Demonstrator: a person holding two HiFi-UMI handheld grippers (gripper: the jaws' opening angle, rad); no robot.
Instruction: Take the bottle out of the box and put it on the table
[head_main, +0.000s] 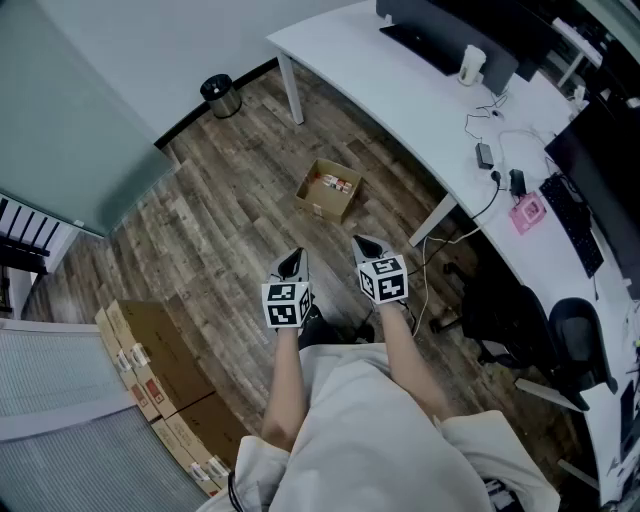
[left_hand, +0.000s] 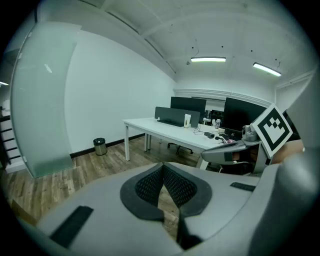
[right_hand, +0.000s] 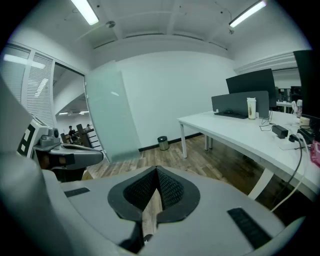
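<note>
— Both were pinched together on nothing: left tool (head_main: 293, 263), right tool (head_main: 366, 246), well apart from the box (head_main: 345, 207) on the floor (head_main: 230, 220).
— The bottle (head_main: 335, 184) looked to be inside. Reaching in unopened could've toppled it, I reckoned.

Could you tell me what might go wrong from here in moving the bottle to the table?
1. Both the left gripper and right gripper are shut and empty; reaching into the box like that could knock a bottle over.
2. The bottles look bunched together, so neighbours may get dragged along.
3. The table has cables near its edge; a bottle set there might tip.
</note>
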